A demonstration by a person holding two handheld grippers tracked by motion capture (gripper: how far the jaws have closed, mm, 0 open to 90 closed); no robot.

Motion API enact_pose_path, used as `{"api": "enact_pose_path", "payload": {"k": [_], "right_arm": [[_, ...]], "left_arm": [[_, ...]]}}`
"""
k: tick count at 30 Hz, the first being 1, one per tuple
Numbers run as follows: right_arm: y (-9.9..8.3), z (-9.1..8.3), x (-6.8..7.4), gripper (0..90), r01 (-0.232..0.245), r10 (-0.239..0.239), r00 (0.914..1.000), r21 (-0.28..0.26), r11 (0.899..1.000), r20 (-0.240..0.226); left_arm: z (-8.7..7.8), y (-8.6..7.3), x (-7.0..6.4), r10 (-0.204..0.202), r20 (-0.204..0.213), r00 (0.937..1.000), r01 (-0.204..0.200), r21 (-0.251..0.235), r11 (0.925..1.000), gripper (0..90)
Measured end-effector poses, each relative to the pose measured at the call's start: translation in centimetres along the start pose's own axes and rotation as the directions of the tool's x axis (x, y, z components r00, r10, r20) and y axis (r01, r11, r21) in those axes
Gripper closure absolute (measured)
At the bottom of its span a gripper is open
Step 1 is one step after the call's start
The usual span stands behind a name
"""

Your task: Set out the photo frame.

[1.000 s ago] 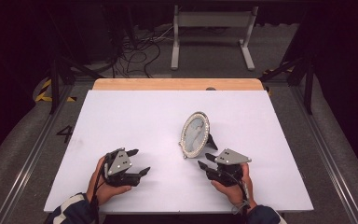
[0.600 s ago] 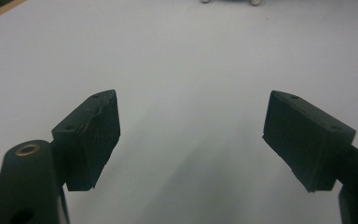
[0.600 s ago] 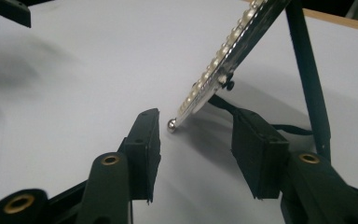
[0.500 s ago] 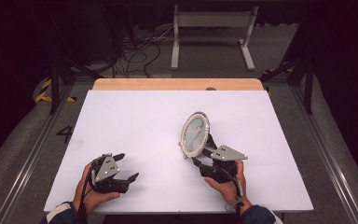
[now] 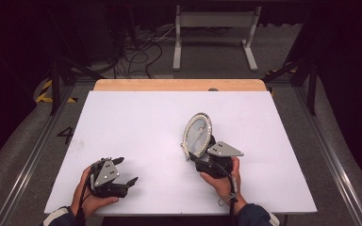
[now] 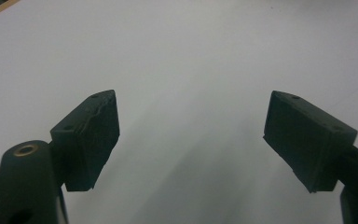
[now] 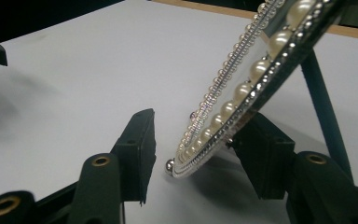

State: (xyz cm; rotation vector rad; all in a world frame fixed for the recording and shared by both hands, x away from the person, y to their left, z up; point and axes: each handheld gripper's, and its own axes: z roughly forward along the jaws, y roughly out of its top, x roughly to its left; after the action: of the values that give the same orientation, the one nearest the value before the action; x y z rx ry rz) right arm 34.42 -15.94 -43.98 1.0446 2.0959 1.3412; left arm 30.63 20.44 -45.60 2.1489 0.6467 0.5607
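Observation:
An oval picture frame rimmed with pearls and small beads stands tilted on the white table, right of the middle. My right gripper is at its lower front edge. In the right gripper view the frame's rim runs down between the jaws of the right gripper, which is open: the left jaw stands a little off the rim, and the right jaw sits behind it. The frame's dark prop leg slants to the table. My left gripper is open over bare table near the front left.
A wooden strip edges the table's far side. Beyond it, a grey metal stand and cables sit on the floor. Metal rails run along both sides of the table.
The right gripper has moved in to the frame's lower edge, and its jaws now straddle the rim. The left gripper has drifted left and toward the front edge.

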Motion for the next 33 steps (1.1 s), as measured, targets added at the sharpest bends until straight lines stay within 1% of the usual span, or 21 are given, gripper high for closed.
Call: {"api": "enact_pose_path", "payload": {"k": [2, 4, 5, 7, 9, 11, 13, 16, 18, 21, 24, 26, 29, 31, 32, 33], "right_arm": [[0.1, 0.3, 0.0, 49.3, 0.004, -0.004, 1.0, 0.004, 1.0, 0.002], [0.2, 0.6, -0.2, 50.8, -0.003, 0.003, 1.0, -0.001, 1.0, -0.003], [0.2, 0.9, -0.3, 54.8, -0.001, 0.001, 1.0, -0.001, 1.0, 0.0], [0.2, 1.0, -0.4, 56.0, -0.001, 0.001, 1.0, -0.003, 1.0, -0.001], [0.3, 1.2, -0.5, 58.9, 0.001, -0.001, 1.0, -0.004, 1.0, 0.006], [0.2, 1.4, -0.6, 62.0, -0.002, 0.002, 1.0, -0.004, 1.0, 0.009], [0.2, 1.5, -0.8, 62.9, -0.01, 0.01, 0.9999, -0.003, 1.0, 0.005], [0.3, 1.6, -0.9, 63.1, -0.01, 0.01, 0.9999, -0.004, 1.0, -0.006], [0.4, 1.6, -1.2, 63.2, 0.001, -0.001, 0.9997, 0.002, 1.0, -0.022], [0.4, 1.6, -1.2, 63.2, 0.007, -0.006, 0.9996, 0.007, 1.0, -0.028], [0.4, 1.5, -1.5, 63.3, -0.002, 0.003, 0.9985, 0.016, 1.0, -0.056], [0.4, 1.6, -1.9, 63.2, -0.013, 0.015, 0.9964, 0.02, 1.0, -0.084], [0.4, 1.5, -2.3, 63.6, 0.0, 0.002, 0.9941, 0.021, 1.0, -0.109], [0.4, 1.5, -2.3, 64.5, 0.009, -0.006, 0.994, 0.027, 1.0, -0.11], [0.4, 1.5, -2.4, 65.3, 0.012, -0.008, 0.9935, 0.031, 0.999, -0.113], [0.4, 1.5, -2.5, 66.7, 0.016, -0.012, 0.9926, 0.036, 0.999, -0.121]], "left_arm": [[-0.2, -0.2, 0.0, -0.005, -0.006, 1.0, 0.005, 0.003, 1.0, 18.6], [-0.3, -0.4, 0.0, -0.004, -0.011, 0.9999, 0.004, 0.008, 1.0, 18.6], [-0.4, -0.5, 0.0, -0.01, -0.012, 0.9999, 0.01, 0.008, 0.9999, 18.5], [-0.5, -0.7, 0.0, -0.012, -0.017, 0.9998, 0.012, 0.015, 0.9998, 18.5], [-0.6, -0.8, 0.1, -0.011, -0.018, 0.9998, 0.011, 0.019, 0.9998, 18.4], [-0.6, -0.9, 0.1, -0.019, -0.022, 0.9996, 0.019, 0.023, 0.9996, 18.3], [-0.6, -1.0, 0.1, -0.023, -0.022, 0.9995, 0.024, 0.026, 0.9994, 18.3], [-0.6, -1.1, 0.2, -0.02, -0.023, 0.9995, 0.02, 0.033, 0.9993, 18.3], [-0.6, -1.1, 0.2, -0.025, -0.018, 0.9995, 0.025, 0.033, 0.9991, 18.3], [-0.5, -1.1, 0.3, -0.025, -0.017, 0.9996, 0.025, 0.037, 0.999, 18.3], [-0.5, -1.2, 0.3, -0.038, -0.005, 0.9993, 0.039, 0.034, 0.9987, 18.3], [-0.4, -1.2, 0.4, -0.043, -0.006, 0.9991, 0.043, 0.033, 0.9985, 18.3], [-0.4, -1.2, 0.6, -0.047, -0.003, 0.9989, 0.047, 0.036, 0.9982, 18.3], [-0.3, -1.2, 0.6, -0.047, -0.003, 0.9989, 0.047, 0.038, 0.9982, 18.3], [-0.3, -1.1, 0.6, -0.041, 0.001, 0.9991, 0.041, 0.038, 0.9984, 18.3], [-0.2, -1.1, 0.5, -0.045, 0.003, 0.999, 0.045, 0.038, 0.9983, 18.3]]}}
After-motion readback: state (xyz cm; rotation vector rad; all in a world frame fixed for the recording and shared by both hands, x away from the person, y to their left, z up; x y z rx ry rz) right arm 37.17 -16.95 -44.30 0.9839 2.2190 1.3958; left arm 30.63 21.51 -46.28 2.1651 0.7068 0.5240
